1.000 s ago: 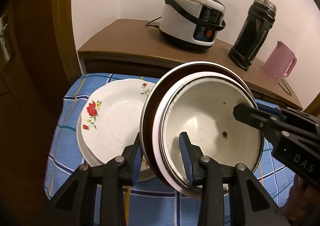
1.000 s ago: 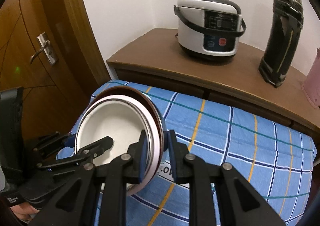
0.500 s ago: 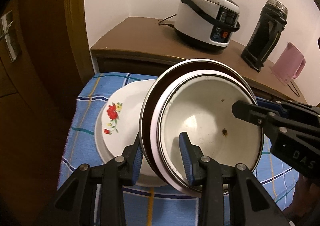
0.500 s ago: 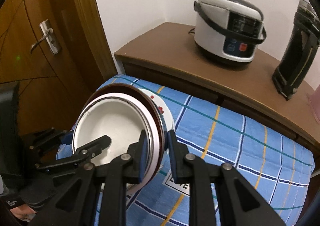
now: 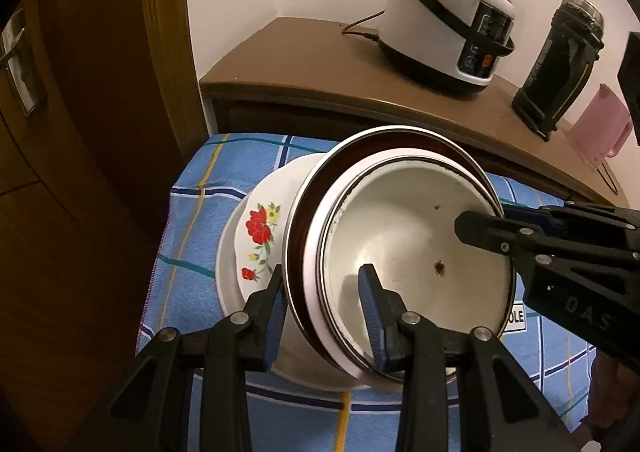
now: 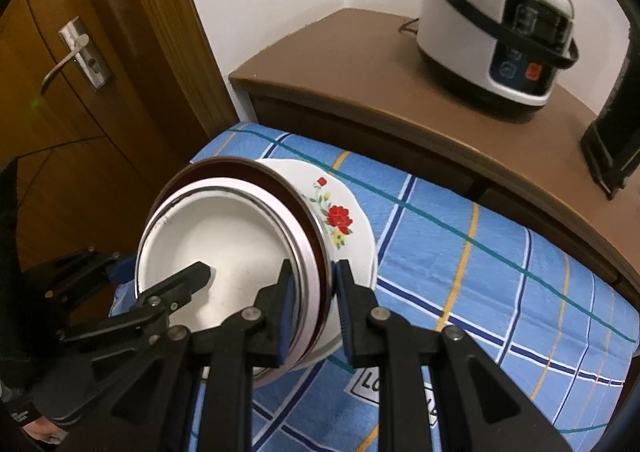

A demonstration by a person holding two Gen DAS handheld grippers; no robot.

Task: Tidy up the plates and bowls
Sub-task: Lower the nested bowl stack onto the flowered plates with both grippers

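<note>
A stack of nested bowls [image 5: 408, 248], white enamel inside a pink-rimmed one inside a dark metal-rimmed one, is held tilted between both grippers. My left gripper [image 5: 322, 292] is shut on its near rim. My right gripper [image 6: 312, 292] is shut on the opposite rim, and its arm shows at the right of the left wrist view [image 5: 560, 244]. The stack [image 6: 232, 244] hangs just over white flowered plates [image 5: 256, 236] lying stacked on the blue checked cloth [image 5: 192, 252]; they also show in the right wrist view [image 6: 344, 220].
A wooden sideboard [image 5: 320, 64] behind the table carries a rice cooker [image 5: 444, 24], a black flask [image 5: 560, 60] and a pink jug [image 5: 600, 128]. A wooden door [image 6: 80, 64] stands at the left. The cloth [image 6: 500, 272] stretches to the right.
Both grippers have carried the bowl stack to the left, so it now hangs over the flowered plates and hides most of them. Both grips are unchanged.
</note>
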